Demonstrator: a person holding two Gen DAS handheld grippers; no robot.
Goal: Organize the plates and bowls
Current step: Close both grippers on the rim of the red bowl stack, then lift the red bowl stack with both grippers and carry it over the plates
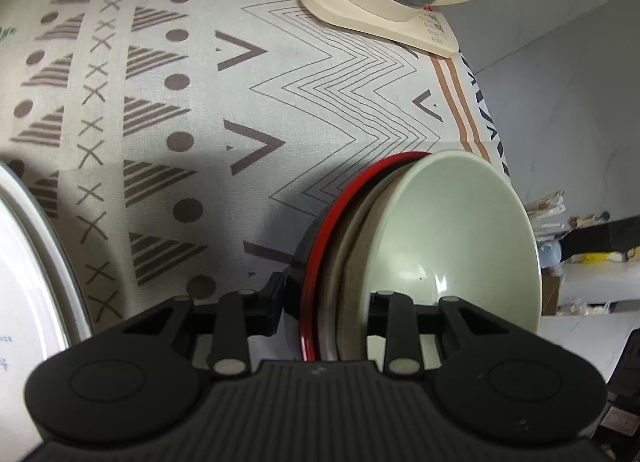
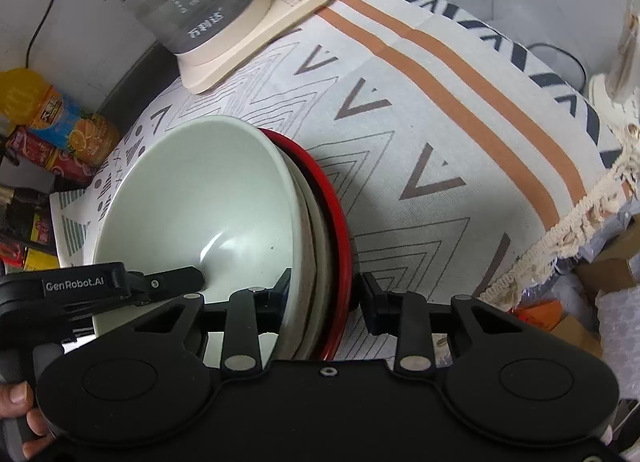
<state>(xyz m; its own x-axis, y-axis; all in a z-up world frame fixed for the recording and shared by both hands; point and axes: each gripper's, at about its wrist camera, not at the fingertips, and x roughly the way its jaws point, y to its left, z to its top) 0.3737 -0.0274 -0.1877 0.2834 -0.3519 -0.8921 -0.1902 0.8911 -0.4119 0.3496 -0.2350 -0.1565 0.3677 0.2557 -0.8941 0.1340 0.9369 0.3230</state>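
A stack of nested bowls is held between both grippers above the patterned tablecloth: a pale green bowl (image 1: 452, 238) inside a beige bowl (image 1: 352, 258) inside a red-rimmed black bowl (image 1: 320, 262). My left gripper (image 1: 326, 304) is shut on the stack's rim. In the right wrist view the green bowl (image 2: 200, 197), the beige bowl (image 2: 316, 238) and the red-rimmed bowl (image 2: 340, 229) sit between my right gripper's (image 2: 324, 294) fingers, which are shut on the opposite rim. The left gripper's finger (image 2: 172, 280) reaches into the green bowl.
A white plate (image 1: 32, 270) lies at the left edge. A glass kettle on a cream base (image 1: 384, 1) stands at the table's far side, also in the right wrist view (image 2: 224, 21). Drink bottles and cans (image 2: 60, 129) stand at the left. The tablecloth's fringed edge (image 2: 560, 229) drops off right.
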